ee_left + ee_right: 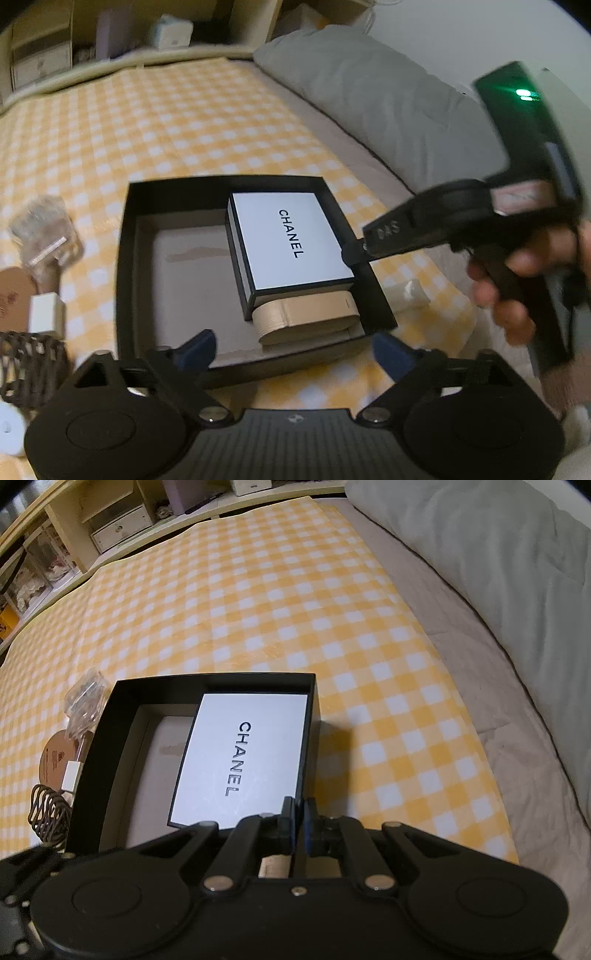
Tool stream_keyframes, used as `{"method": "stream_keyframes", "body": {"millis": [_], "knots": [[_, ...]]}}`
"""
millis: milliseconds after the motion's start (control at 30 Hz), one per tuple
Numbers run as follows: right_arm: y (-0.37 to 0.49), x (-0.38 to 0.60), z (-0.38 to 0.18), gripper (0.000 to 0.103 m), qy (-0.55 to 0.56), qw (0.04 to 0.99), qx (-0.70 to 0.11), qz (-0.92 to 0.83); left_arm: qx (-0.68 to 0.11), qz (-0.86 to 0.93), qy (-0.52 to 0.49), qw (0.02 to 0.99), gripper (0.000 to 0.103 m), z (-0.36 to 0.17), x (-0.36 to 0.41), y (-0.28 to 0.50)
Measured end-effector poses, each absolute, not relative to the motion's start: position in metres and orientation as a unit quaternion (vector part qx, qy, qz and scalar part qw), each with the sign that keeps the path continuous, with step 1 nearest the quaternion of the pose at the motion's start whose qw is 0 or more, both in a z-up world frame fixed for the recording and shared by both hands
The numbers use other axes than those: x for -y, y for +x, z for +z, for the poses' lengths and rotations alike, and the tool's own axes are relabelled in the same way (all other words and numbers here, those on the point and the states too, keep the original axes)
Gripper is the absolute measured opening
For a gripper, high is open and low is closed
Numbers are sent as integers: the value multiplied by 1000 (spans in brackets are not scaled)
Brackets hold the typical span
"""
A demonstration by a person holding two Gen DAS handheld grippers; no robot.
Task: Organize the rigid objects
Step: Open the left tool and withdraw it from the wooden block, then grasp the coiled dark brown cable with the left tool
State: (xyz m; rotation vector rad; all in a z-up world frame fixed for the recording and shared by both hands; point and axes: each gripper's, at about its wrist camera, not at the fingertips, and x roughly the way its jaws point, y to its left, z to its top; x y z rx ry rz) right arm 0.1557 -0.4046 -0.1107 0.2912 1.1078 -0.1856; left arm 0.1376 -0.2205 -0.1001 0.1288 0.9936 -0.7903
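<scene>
**Two items boxed, loose pieces waiting to the left of the black tray**

Everything is being placed relative to the black tray point(127, 258), which is lying on the checked bedspread point(166, 122).

To the left of the tray, a clear crinkled packet point(40, 229), a small white block point(46, 314), a brown round card point(55, 764) and a dark woven piece point(29, 362) are being left outside it, close together. These are judged to be the things not yet sorted.

Just in front of the tray's near wall, the left hand-held gripper point(295, 350) is being held with its blue-tipped fingers point(199, 349) wide apart and nothing between them. This is the nearer one to the loose pieces, which lie to its left.

Inside the tray, against its right wall, the white Chanel box point(291, 240) is lying flat, its long axis running from far wall to near wall. A beige case point(306, 314) is touching its near end.

At the tray's right wall, the right hand-held gripper point(298, 823) is being held with its fingers nearly together; whether the wall is being pinched cannot be told.
</scene>
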Motion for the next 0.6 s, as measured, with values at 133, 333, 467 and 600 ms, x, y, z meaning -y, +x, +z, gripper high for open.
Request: {"method": "stream_keyframes", "body": {"millis": [133,333,467,600], "knots": [[155,405,-110,5,139,836,-522,-89,-444,-371,84,811,102,-88,207,126],[156,404,-110,5,135,837,-522,-91,-418,-357,97,829,103,-75,172,127],[156,403,-110,5,129,839,-521,-91,-413,-321,102,846,103,-78,141,139],[157,402,-110,6,122,840,-521,-90,-427,-279,84,856,103,-87,110,158]]}}
